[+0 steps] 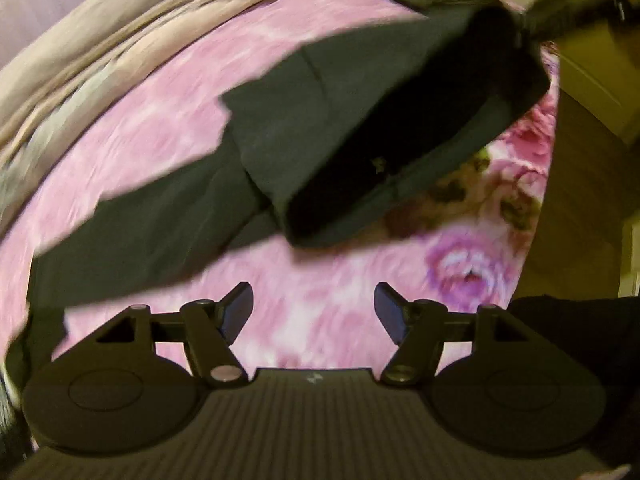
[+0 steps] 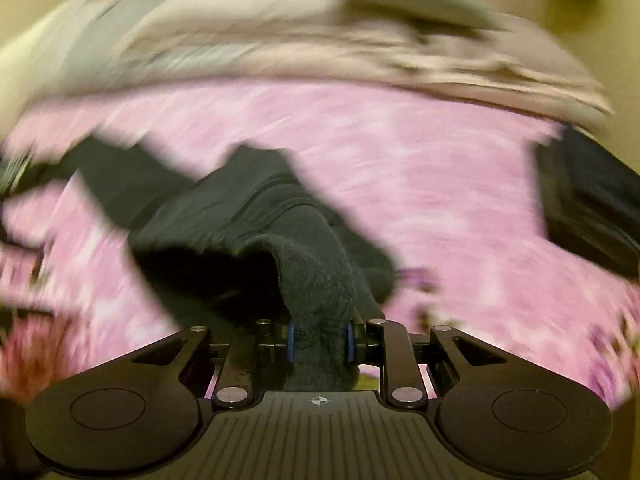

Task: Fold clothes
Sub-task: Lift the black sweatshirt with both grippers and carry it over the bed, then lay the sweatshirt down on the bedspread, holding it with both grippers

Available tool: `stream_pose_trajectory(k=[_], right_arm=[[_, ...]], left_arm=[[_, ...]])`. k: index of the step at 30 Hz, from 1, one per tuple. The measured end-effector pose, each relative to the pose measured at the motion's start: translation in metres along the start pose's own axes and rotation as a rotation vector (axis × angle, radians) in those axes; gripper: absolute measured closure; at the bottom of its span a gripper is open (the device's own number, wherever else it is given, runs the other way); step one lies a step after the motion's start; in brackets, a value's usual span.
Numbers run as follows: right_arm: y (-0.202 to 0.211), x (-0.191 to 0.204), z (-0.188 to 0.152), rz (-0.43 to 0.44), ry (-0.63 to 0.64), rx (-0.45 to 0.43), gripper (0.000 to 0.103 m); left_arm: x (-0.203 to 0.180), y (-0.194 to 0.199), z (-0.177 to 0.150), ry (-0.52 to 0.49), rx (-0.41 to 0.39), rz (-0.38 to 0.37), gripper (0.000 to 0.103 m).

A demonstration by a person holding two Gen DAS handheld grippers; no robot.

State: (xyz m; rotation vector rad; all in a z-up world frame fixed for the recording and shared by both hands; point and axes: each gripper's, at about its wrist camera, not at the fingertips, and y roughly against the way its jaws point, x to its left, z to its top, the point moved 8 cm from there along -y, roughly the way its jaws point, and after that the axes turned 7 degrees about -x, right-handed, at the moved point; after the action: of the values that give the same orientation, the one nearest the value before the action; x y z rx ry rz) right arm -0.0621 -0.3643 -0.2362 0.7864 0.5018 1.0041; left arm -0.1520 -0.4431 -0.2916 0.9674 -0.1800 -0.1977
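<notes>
The right gripper [image 2: 319, 342] was clamped on a thick fold of the dark charcoal fleece garment [image 2: 256, 220]. The fuzzy cloth was bunched between its blue-padded fingers [image 2: 291, 341] and ran away ahead of them, draping down and out to the left over the pink floral bedspread [image 2: 420, 168]. Everything beyond the fingers was smeared with blur.

The left gripper [image 1: 314, 312] stood released, its fingers [image 1: 236, 312] spread well apart with only bedspread [image 1: 160, 128] showing between them. The same dark garment [image 1: 320, 140] lay ahead of those fingers, clear of them; one long strip stretched to the left and a folded mass rose toward the upper right.

Farther beyond the garment, a rumpled heap of beige and pale green cloth [image 2: 280, 40] lay along the far side of the bed. A separate dark folded pile [image 2: 592, 200] sat off to the right of the right fingers, at the bed's edge.
</notes>
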Motion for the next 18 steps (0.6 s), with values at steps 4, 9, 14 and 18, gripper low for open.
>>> stream_pose_trajectory(k=[4,9,14,18], right_arm=[[0.009,-0.077,0.007,-0.042,-0.171,-0.03,0.082],[-0.004,-0.123,0.003,0.036,-0.239,0.022,0.082],[-0.015,-0.141,-0.007,0.064,-0.07,0.051,0.081],[-0.01,-0.164,-0.021,0.005,-0.058,0.03,0.088]], left_arm=[[-0.016,-0.027,0.038,-0.062,-0.034,-0.001,0.034],[-0.041,-0.076,0.08,-0.036,-0.02,-0.018,0.034],[-0.057,-0.106,0.104,-0.002,-0.013,-0.003,0.034],[-0.054,-0.12,0.11,-0.044,-0.001,0.017,0.034]])
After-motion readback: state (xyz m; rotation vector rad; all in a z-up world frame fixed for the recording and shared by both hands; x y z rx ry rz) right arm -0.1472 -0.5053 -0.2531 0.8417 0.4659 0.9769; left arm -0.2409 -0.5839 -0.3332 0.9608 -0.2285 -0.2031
